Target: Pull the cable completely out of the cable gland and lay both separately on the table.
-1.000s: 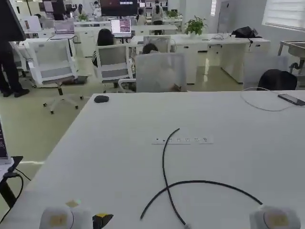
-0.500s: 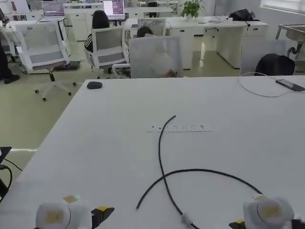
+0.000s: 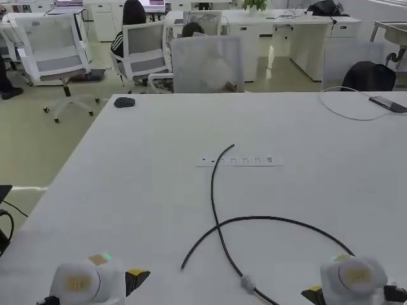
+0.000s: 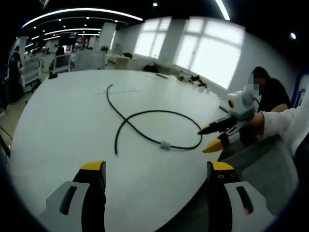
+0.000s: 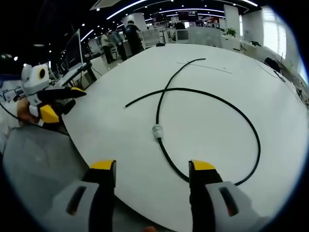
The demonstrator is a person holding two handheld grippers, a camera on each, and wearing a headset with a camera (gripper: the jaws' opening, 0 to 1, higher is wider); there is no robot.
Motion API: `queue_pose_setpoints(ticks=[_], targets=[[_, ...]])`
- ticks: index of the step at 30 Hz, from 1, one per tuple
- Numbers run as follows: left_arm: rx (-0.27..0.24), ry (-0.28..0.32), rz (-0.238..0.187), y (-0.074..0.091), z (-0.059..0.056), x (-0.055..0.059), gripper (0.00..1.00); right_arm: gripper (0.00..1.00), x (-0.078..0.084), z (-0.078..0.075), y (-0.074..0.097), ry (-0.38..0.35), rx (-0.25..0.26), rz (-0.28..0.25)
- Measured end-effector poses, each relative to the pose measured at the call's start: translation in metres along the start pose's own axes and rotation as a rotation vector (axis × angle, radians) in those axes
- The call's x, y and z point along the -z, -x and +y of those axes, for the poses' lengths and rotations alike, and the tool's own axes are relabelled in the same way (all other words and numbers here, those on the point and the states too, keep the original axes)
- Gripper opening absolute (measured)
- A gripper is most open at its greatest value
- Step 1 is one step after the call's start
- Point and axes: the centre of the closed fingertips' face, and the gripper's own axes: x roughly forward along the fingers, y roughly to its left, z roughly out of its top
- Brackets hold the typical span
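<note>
A black cable (image 3: 267, 218) is seen looped across the white table (image 3: 127, 190), threaded through a small pale cable gland (image 3: 247, 282) near the front edge. The left gripper (image 4: 155, 166) and right gripper (image 5: 153, 165) are held at that edge, jaws spread wide and empty. They are apparently poised so that gland and cable can each be seized.

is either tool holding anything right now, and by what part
Nothing is held. The left tool and right tool are both open; the cable, with the gland on it, lies free on the table.
</note>
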Motion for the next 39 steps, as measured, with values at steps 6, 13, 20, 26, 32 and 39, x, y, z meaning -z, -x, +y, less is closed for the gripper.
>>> queue_pose_setpoints(ticks=[6, 13, 20, 26, 32, 39], targets=[[-0.006, 0.013, 0.01, -0.0002, 0.0024, 0.0026, 0.86, 0.64, 0.0005, 0.0017, -0.0025, 0.005, -0.006, 0.007], [-0.003, 0.014, 0.012, -0.0006, 0.0023, 0.0034, 0.85, 0.64, 0.0021, 0.0027, -0.0036, 0.008, -0.007, 0.012], [0.001, 0.013, 0.014, -0.0005, 0.0012, 0.0035, 0.84, 0.64, 0.0025, 0.0022, -0.0038, 0.008, -0.005, 0.014], [0.009, 0.007, 0.016, -0.001, -0.0015, 0.0036, 0.84, 0.64, 0.0021, 0.0001, -0.0029, 0.002, 0.001, 0.009], [0.007, 0.004, 0.011, 0.0001, -0.0016, 0.0019, 0.84, 0.63, 0.0006, -0.0019, -0.0009, -0.014, 0.005, -0.002], [0.016, -0.001, 0.007, -0.0004, -0.0038, 0.0003, 0.83, 0.61, -0.0003, -0.0057, -0.0024, -0.028, -0.005, -0.008]])
